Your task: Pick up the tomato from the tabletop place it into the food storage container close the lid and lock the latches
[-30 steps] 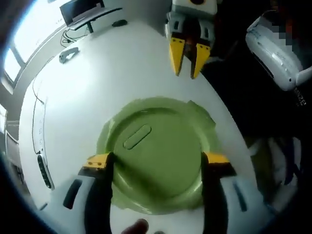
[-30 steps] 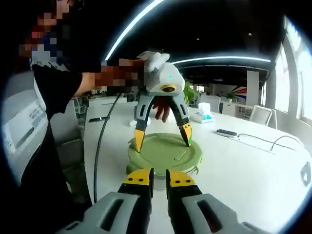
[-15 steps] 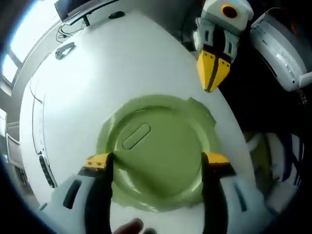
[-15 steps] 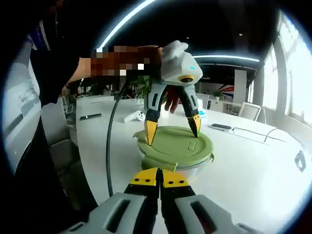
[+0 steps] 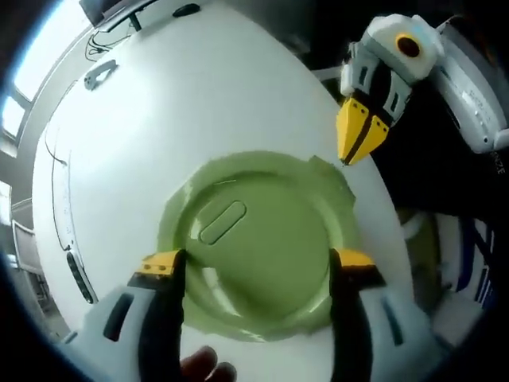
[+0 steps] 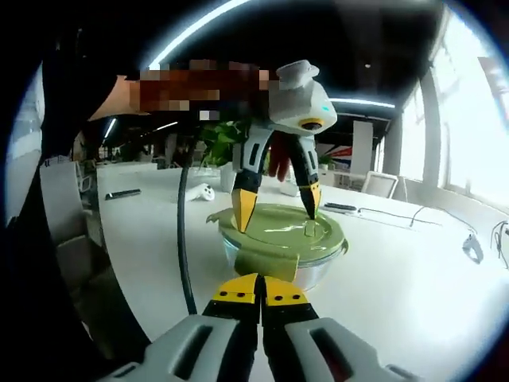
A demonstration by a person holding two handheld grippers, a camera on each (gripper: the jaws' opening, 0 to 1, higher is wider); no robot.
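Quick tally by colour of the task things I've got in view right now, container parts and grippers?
Green: 1, the lid
Clear: 1, the container bowl
Yellow-tipped: 2, the left gripper and the right gripper
Total: 4

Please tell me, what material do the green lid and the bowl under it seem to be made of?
The green lid looks like matte plastic: opaque, evenly coloured, with moulded ridges and soft reflections. The bowl below it, seen in the right gripper view, appears to be clear glass, since it is transparent and glossy, though clear hard plastic cannot be excluded.
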